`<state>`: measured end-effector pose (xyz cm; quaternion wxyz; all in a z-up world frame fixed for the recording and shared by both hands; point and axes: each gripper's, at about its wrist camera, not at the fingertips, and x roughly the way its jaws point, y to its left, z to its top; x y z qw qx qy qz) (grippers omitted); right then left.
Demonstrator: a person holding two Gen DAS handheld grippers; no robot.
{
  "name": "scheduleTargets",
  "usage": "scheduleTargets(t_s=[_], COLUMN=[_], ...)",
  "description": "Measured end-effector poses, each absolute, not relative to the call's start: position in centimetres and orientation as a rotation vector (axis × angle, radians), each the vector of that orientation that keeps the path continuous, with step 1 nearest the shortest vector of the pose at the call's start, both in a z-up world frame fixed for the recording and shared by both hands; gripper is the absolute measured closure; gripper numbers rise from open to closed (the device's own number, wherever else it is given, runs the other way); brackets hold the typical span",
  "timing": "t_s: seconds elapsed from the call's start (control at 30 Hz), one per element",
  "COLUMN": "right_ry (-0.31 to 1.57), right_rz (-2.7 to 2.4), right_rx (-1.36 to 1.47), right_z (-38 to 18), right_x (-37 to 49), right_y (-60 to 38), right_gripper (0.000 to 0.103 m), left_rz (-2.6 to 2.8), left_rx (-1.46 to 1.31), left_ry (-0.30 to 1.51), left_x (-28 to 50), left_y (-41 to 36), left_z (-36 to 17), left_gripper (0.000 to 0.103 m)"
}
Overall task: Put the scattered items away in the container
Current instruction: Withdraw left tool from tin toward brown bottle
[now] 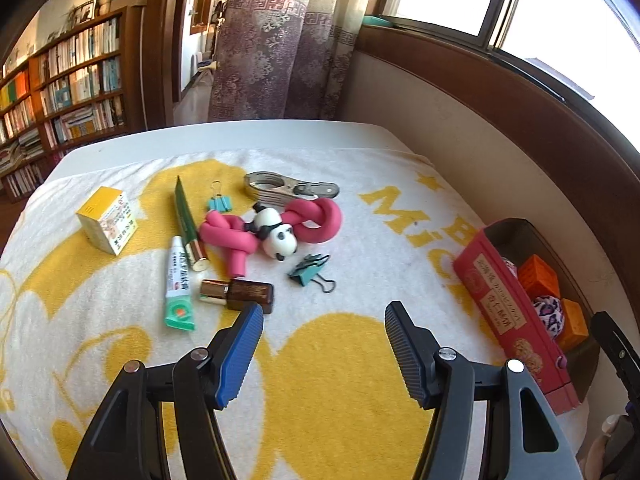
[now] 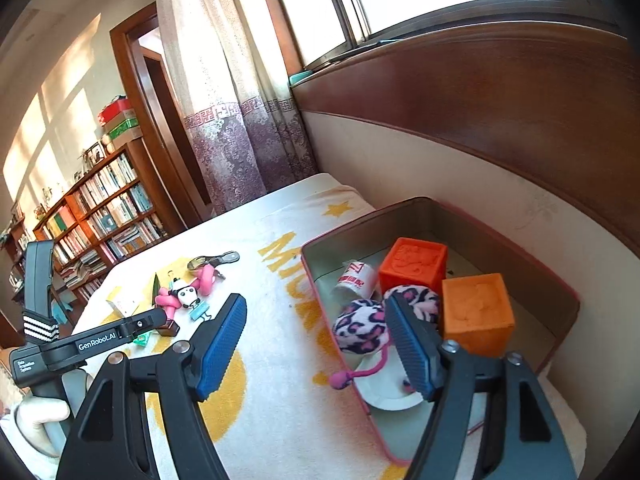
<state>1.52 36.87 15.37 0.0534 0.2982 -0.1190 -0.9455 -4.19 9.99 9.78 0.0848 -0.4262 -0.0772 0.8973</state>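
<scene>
The tin (image 2: 436, 216) is the landmark: a red-sided rectangular box with its lid off, sitting on the yellow-and-white towel (image 1: 320, 360) at the table's window-side edge, close against the cream wall (image 2: 460, 168). Inside it lie two orange cubes (image 2: 414, 266), two pink leopard-print balls (image 2: 360, 330), a small white cup (image 2: 357, 280) on its side and a white dish (image 2: 386, 384). A pink knob on a cord (image 2: 342, 380) hangs over the tin's near rim.

The right gripper (image 2: 316, 346) hovers over that near rim with its jaws spread wide and nothing between them; one finger (image 2: 408, 346) is above the tin's interior, the other above bare towel.

Well away from the tin, across a wide bare stretch of towel, the scattered things cluster: a pink knotted foam rod (image 1: 316, 222) with a panda figure (image 1: 278, 236) on it, a metal clamp (image 1: 288, 191) behind, two teal binder clips (image 1: 308, 270), a brown bottle with a gold cap (image 1: 244, 294), a white-and-green tube (image 1: 178, 284), a green-and-gold pen (image 1: 188, 224) and a yellow box (image 1: 107, 220) farthest out, near the towel's far side.

The left gripper (image 1: 324, 344) is also wide open and empty, its left fingertip (image 1: 248, 320) just beside the brown bottle. Open towel lies between it and the tin.
</scene>
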Motion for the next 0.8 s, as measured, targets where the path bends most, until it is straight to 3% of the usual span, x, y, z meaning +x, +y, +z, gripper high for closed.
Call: scheduleTargets(t_s=[0.37,0.8], right_ry=[-0.181,-0.149], right_rz=[-2.727,-2.621], right_rx=[0.991,1.123], right_z=[12.8,9.1], right_x=[-0.1,-1.8], right_y=[30.5,28.7], right_gripper=[0.025,0.025], left_rz=[2.73,2.678], left_rx=[-1.349,-1.392], left_ry=[-0.164,-0.026], left_x=[-6.2,-9.6], left_y=[6.6,7.8], left_z=[6.5,3.8], left_gripper=[0.038,0.038])
